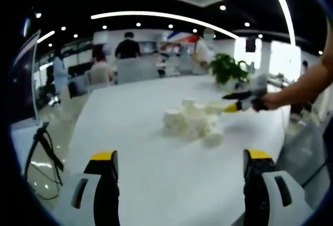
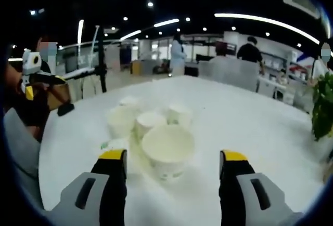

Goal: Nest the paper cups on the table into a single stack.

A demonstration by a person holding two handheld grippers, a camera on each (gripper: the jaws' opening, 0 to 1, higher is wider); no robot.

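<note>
Left gripper view: left gripper (image 1: 179,166) sits low at frame bottom, jaws spread wide with nothing between them — likely held back on standby, well apart from the paper cups (image 1: 193,122) clustered at frame centre on the white table (image 1: 130,148). Plenty of bare tabletop between jaws and cluster, so open room to advance. Table's left edge runs diagonally at frame left with floor beyond; cups are well clear of it. At centre right the right gripper (image 1: 235,103) reaches in, held by a hand (image 1: 270,101), tips just beside the cluster's far side; jaws look parted, nothing visibly pinched

Right gripper view: cups loose, not yet nested — several upright at frame centre left, the nearest cup (image 2: 168,150) largest in frame, mouth up, just ahead of the spread, empty jaws, probably lined up as the first pick. Bare table stretches to the right — free room for stacking. Plant (image 2: 322,106) at far right edge, well apart
</note>
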